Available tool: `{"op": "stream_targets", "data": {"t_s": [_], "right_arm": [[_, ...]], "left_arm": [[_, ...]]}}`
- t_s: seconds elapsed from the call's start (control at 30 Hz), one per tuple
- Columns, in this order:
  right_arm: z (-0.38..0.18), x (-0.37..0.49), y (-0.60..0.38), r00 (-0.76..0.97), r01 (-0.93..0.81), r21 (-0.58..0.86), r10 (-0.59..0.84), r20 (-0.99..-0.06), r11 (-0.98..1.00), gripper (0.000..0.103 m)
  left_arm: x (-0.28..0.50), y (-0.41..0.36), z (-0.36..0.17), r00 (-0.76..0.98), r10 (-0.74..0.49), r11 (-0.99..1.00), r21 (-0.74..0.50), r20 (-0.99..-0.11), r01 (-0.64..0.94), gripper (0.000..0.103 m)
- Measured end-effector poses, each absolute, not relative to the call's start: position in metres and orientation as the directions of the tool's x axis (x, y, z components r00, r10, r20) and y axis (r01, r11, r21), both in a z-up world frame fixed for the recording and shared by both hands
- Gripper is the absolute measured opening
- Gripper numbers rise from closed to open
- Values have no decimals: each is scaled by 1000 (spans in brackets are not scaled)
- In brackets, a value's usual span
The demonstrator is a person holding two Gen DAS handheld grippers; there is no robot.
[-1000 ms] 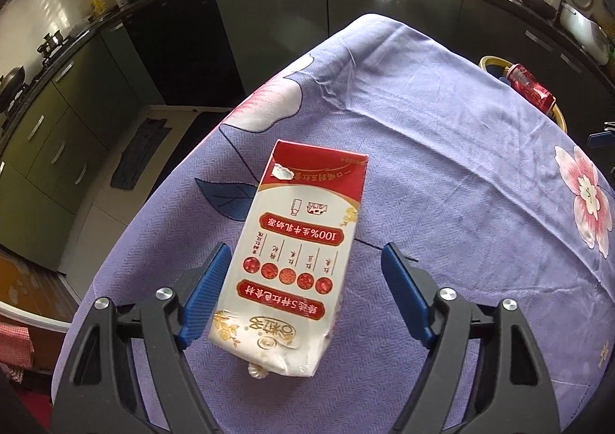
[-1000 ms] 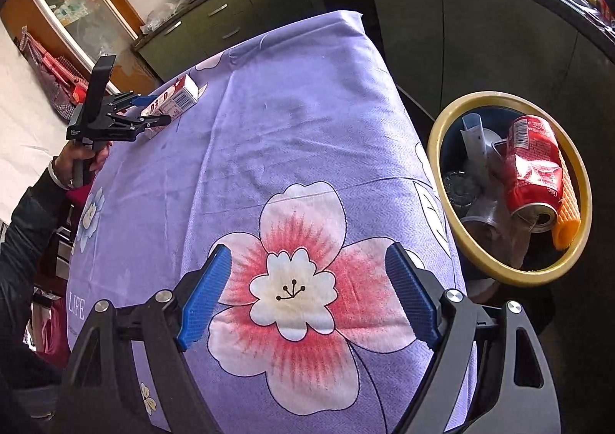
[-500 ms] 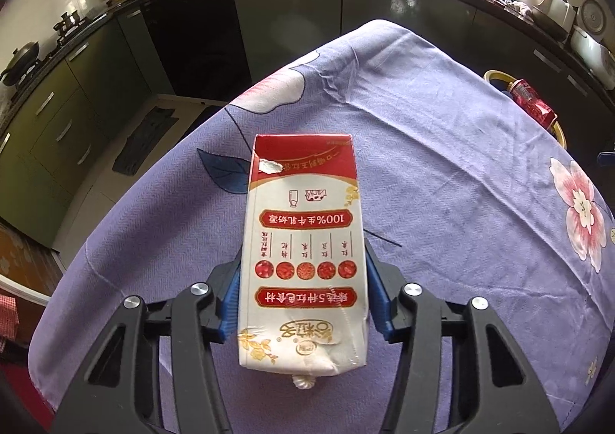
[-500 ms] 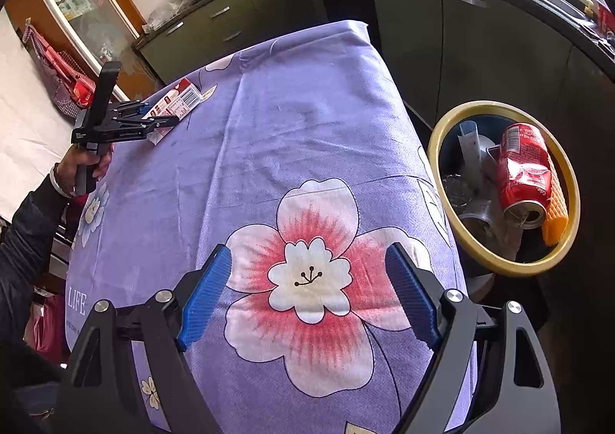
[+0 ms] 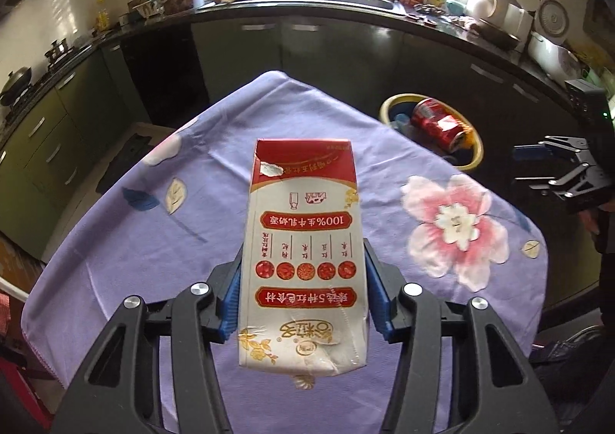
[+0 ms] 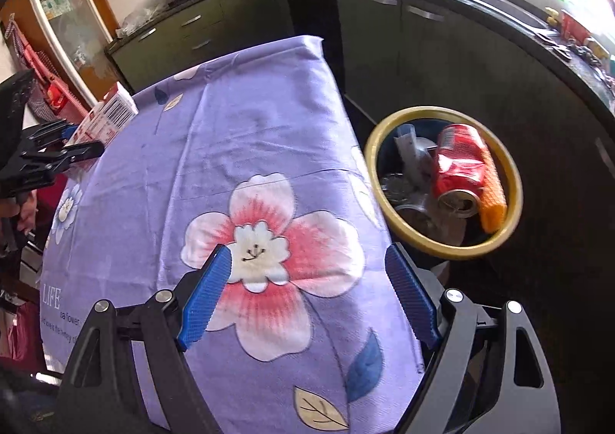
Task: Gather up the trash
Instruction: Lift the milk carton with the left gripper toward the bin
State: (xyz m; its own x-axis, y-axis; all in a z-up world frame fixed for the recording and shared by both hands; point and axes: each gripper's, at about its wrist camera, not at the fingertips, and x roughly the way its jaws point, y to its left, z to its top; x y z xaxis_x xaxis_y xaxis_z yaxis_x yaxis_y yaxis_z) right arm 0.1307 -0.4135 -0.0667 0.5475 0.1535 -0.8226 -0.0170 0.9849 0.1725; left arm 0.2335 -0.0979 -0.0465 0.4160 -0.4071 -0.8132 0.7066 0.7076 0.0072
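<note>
- Gripping the milk carton [image 5: 303, 253] by its two long sides, the left gripper [image 5: 303, 295] has just been closing, and its blue pads now press on the carton, holding it clear above the purple flowered tablecloth [image 5: 115, 241].
- The right gripper [image 6: 307, 291] has its jaws spread wide with nothing between them, hovering over the pink flower [image 6: 276, 253] printed on the cloth.
- The yellow-rimmed trash bin [image 6: 511, 211] stands off the table's edge, at about two o'clock from the right gripper.
- A crushed red can [image 6: 459, 168] lies on top of the rubbish inside the bin, beside an orange ridged piece [image 6: 494, 199].
</note>
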Motion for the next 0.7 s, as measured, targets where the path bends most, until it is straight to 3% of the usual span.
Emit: {"op": "stream_targets", "data": {"t_s": [0.3,0.5,0.57,0.7], "right_arm": [[-76,73,-498,593,116,224,113,-797,968,81],[-86,58,-519,609,71,329,221,-762,942,81],[-87,57,-527,614,65,347,236,-753,936,81],[-90,61,-532,626,33,405,297,-721,914,82]], "left_arm": [[216,-258,-55,172,-525,562,-188,-833,805,46],[219,-275,-60,219,-446,596,-105,-868,796,45],[213,-261,-62,224,-394,593,-60,-891,803,56],[203,-232,-77,257,-257,592,58,-932,804,66]]}}
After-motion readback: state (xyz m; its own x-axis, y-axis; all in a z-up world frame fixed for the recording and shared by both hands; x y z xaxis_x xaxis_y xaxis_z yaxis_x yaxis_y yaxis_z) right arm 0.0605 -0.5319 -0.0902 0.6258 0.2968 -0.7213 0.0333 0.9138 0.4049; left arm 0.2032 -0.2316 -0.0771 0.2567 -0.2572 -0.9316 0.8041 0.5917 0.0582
